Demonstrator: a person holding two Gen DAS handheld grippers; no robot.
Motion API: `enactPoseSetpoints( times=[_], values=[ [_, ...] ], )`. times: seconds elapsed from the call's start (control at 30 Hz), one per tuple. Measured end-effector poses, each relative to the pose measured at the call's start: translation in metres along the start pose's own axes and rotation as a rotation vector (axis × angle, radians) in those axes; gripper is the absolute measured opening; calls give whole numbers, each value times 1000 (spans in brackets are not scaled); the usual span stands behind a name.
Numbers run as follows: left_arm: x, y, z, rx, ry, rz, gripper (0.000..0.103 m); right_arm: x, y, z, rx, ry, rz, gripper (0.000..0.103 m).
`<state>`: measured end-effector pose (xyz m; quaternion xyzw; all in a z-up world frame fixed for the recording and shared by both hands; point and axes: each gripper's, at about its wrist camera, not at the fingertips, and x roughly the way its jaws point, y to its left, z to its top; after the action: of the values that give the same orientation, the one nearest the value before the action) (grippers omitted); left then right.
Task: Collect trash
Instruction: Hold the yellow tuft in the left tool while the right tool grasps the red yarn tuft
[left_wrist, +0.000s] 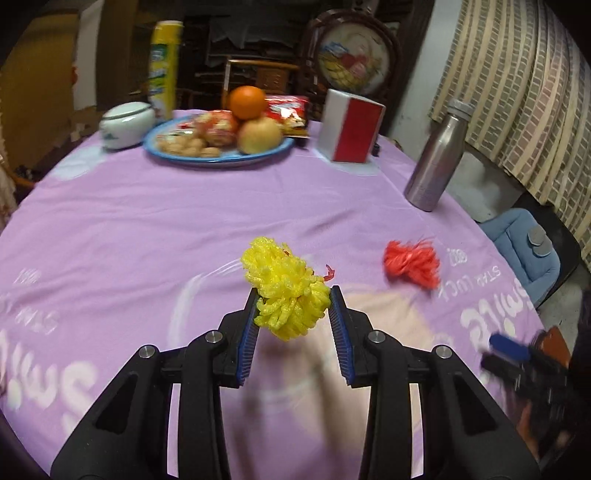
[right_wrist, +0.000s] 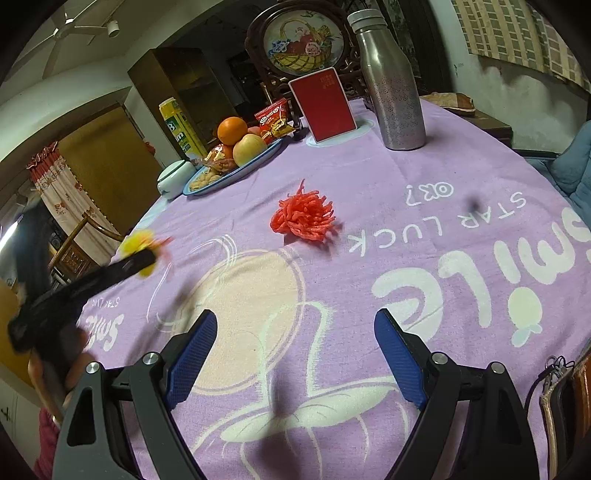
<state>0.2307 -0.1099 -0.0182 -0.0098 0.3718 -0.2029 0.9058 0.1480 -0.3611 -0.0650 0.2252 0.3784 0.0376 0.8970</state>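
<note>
Where cloth (right_wrist: 461, 155) reads "STAR LUCK"

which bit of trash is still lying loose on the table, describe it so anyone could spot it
On the purple tablecloth, look in front of the steel bottle, nearer the camera. There lies a crumpled red foam net, touching nothing. The only similar piece is a yellow foam net, pinched in the left gripper.
</note>
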Motion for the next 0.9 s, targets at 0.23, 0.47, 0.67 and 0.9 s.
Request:
enactPoseSetpoints(
  times=[0.23, 0.47, 0.67, 0.9],
  values=[
    [-15, 43, -28, -34, 41, 119, 38, 0, -1, 0, 10, 1, -2, 86],
    [-17, 42, -32, -25, 51, 126, 38, 8, 11, 9, -55, 33, -38, 86],
    [-17, 35, -31, 7, 41, 124, 38, 12, 33, 62, -69, -10, -29, 86],
    [-16, 35, -30, 2, 48, 106, 38, 55, 37, 94, -72, -40, -115, 86]
  ],
)
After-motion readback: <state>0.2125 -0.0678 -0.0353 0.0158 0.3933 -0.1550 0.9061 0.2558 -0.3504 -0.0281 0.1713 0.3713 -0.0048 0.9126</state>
